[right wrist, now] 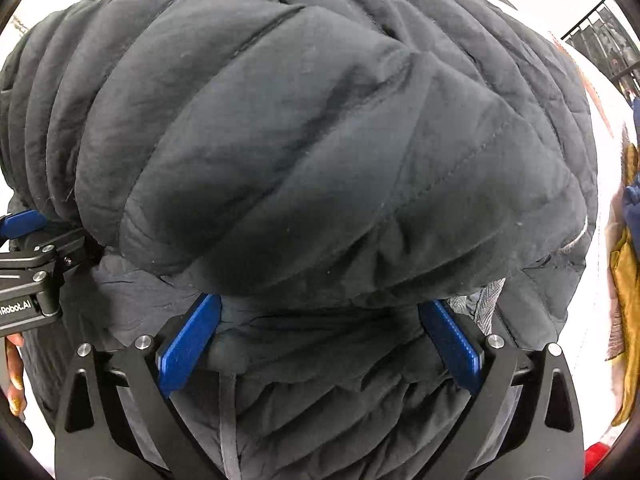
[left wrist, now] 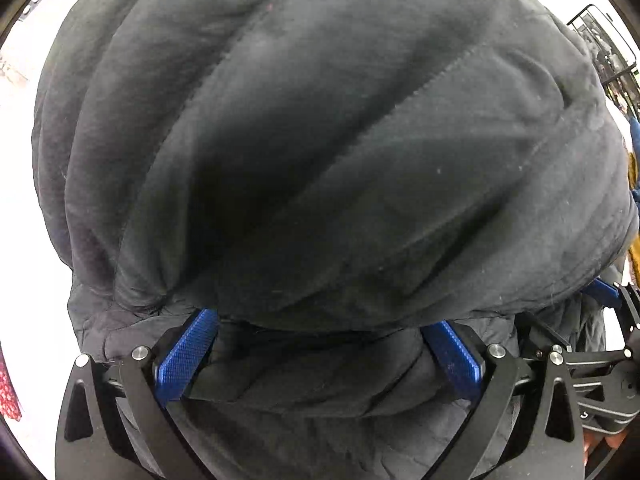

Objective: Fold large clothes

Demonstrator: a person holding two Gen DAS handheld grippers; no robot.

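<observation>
A black quilted puffer jacket [left wrist: 320, 140] fills both wrist views, lying bunched on a white surface with a thick fold bulging over the fingertips. My left gripper [left wrist: 322, 318] points down into it. Its blue pads [left wrist: 184, 356] stand wide apart, with a roll of jacket fabric lying between them. My right gripper [right wrist: 320, 301] stands just as wide over the jacket [right wrist: 300, 140], with padded fabric and a drawstring between its pads [right wrist: 188, 344]. The two grippers sit side by side; the left gripper's blue finger [right wrist: 24, 224] shows at the right view's left edge.
The white surface [left wrist: 24, 200] shows around the jacket. A black wire rack [right wrist: 608, 48] stands at the upper right. Mustard-yellow and blue cloth [right wrist: 628, 280] lies at the right, and red patterned cloth [left wrist: 6, 392] at the left. A person's hand [right wrist: 14, 380] holds the left gripper.
</observation>
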